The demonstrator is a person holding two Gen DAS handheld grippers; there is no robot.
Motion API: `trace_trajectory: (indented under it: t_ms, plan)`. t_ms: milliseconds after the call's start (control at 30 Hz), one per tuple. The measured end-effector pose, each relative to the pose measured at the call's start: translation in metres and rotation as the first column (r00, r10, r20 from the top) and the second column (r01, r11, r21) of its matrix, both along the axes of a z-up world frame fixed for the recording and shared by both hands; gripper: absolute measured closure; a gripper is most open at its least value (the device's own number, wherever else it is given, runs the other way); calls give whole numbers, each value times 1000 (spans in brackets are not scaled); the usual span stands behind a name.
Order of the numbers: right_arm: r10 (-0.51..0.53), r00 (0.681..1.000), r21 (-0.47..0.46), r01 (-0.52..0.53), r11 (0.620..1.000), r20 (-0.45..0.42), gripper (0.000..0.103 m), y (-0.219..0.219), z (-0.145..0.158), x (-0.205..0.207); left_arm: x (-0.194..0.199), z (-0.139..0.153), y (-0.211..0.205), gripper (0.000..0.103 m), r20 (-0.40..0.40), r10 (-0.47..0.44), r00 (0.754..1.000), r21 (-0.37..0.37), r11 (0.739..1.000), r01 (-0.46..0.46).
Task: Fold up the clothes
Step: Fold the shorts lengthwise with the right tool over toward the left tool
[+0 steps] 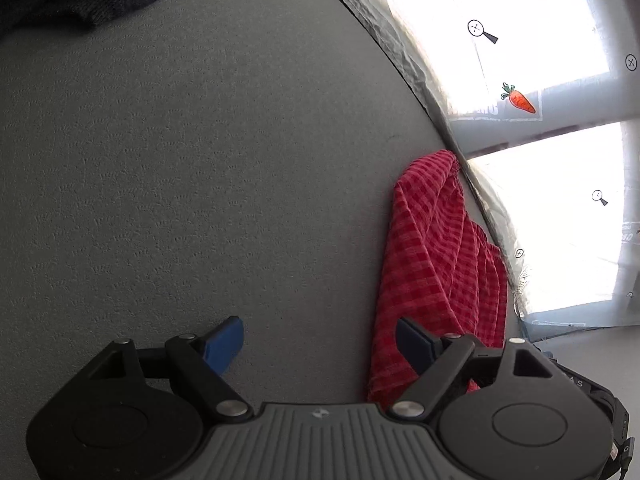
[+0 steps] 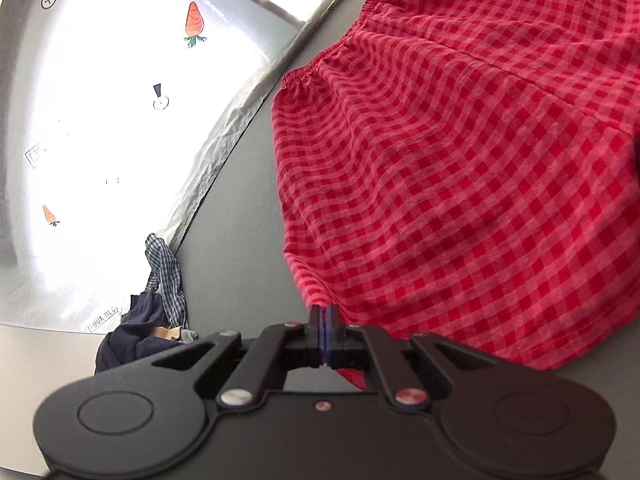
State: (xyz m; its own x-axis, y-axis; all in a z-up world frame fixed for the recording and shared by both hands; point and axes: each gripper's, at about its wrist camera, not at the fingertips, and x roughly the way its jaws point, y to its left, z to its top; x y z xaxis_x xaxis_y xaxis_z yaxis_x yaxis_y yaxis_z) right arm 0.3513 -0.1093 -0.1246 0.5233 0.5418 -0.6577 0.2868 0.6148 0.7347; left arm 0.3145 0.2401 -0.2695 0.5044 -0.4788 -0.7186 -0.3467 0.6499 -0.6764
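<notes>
A gray table over a bright white floor mat

The gray table (image 1: 200,160) has a bumpy top. Below its edge lies a shiny white mat (image 2: 100,140) with little carrot pictures (image 2: 194,22) and magnifying glass drawings (image 1: 482,32). Strong light glares off it.

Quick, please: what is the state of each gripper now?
Left gripper: open, holding nothing.
Right gripper: closed on the edge of the red checked cotton garment.

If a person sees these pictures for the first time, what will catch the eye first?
The red checked garment strikes first: it fills the right wrist view, lying on the grey table, its corner pinched in the shut right gripper. Next, the left gripper is open over bare table. Orange carrot pictures dot the bright sheet beyond.
</notes>
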Motion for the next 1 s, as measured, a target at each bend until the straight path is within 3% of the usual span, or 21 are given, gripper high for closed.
trace_trajectory:
  t_ms: [267,600,1000]
  plan:
    - [-98,995,14,97,995,36,102,-102,12,-8,12,22,-113,19,0,-130,992,80,988,129]
    - [-109,994,25,108,994,27,102,-237,-2,-1,-7,37,-231,19,-23,-128,992,196,972,130]
    - [-96,995,33,96,995,-10,102,-356,-33,18,-12,33,-289,19,-95,-67,993,295,951,93]
